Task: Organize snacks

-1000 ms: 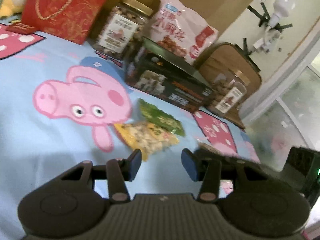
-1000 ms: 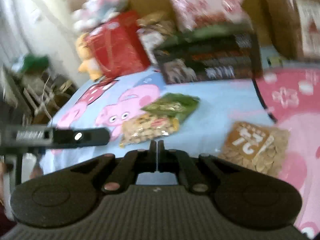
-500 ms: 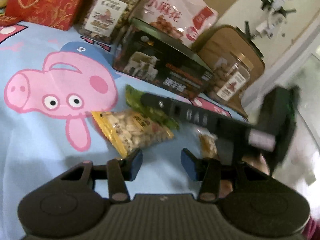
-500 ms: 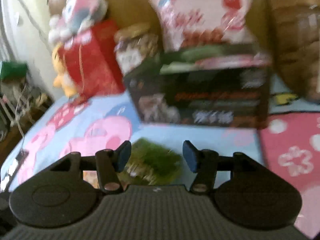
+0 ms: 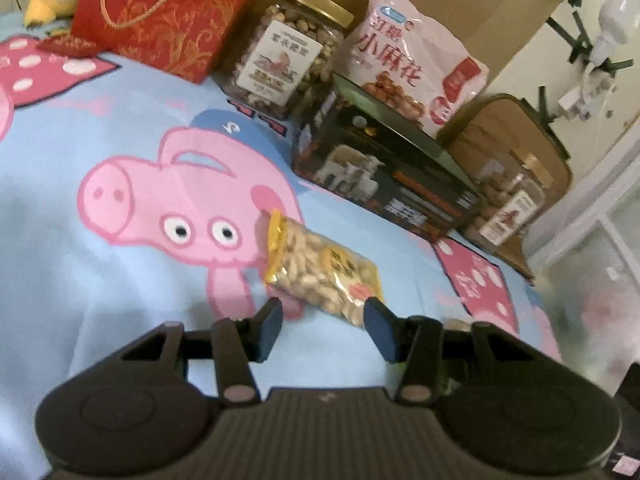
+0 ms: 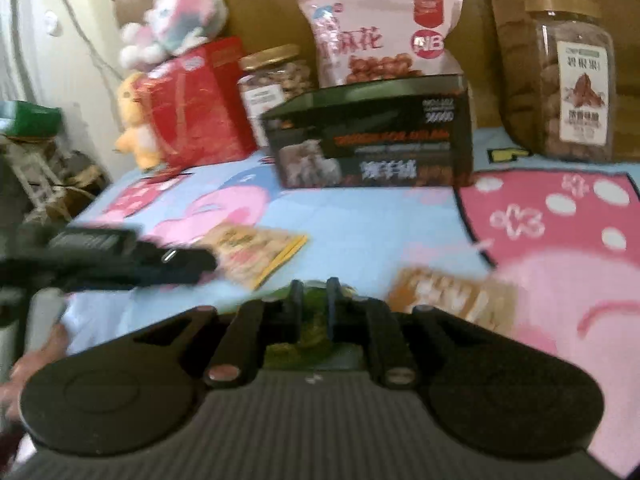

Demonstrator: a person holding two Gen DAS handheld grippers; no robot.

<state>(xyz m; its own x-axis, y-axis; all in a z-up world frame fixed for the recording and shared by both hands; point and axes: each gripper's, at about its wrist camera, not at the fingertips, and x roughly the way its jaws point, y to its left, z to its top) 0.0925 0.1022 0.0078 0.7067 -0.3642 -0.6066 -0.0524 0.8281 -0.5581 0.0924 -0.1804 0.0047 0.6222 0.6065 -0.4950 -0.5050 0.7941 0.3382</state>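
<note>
A yellow peanut packet (image 5: 320,272) lies on the pig-print sheet (image 5: 120,128), its near end between the tips of my open left gripper (image 5: 324,324). No pad touches it. In the right wrist view my right gripper (image 6: 314,304) is closing, its narrow jaws pinching a green snack packet (image 6: 308,340) that shows between and below the fingers. An orange packet (image 6: 452,300) lies just right of it. The yellow packet (image 6: 256,252) is to the left, with the blurred left gripper (image 6: 188,264) reaching in beside it.
At the back stand a black box (image 5: 384,176), a nut jar (image 5: 288,52), a pink snack bag (image 5: 408,56), a second jar (image 5: 512,200) and a red gift bag (image 5: 168,12). Plush toys (image 6: 176,28) sit back left. A hand (image 6: 36,356) holds the left gripper.
The right gripper opened, reached over the green packet, closed on it and drew back. The green packet has left its spot beside the yellow one, which has shifted. The left gripper stayed put.
</note>
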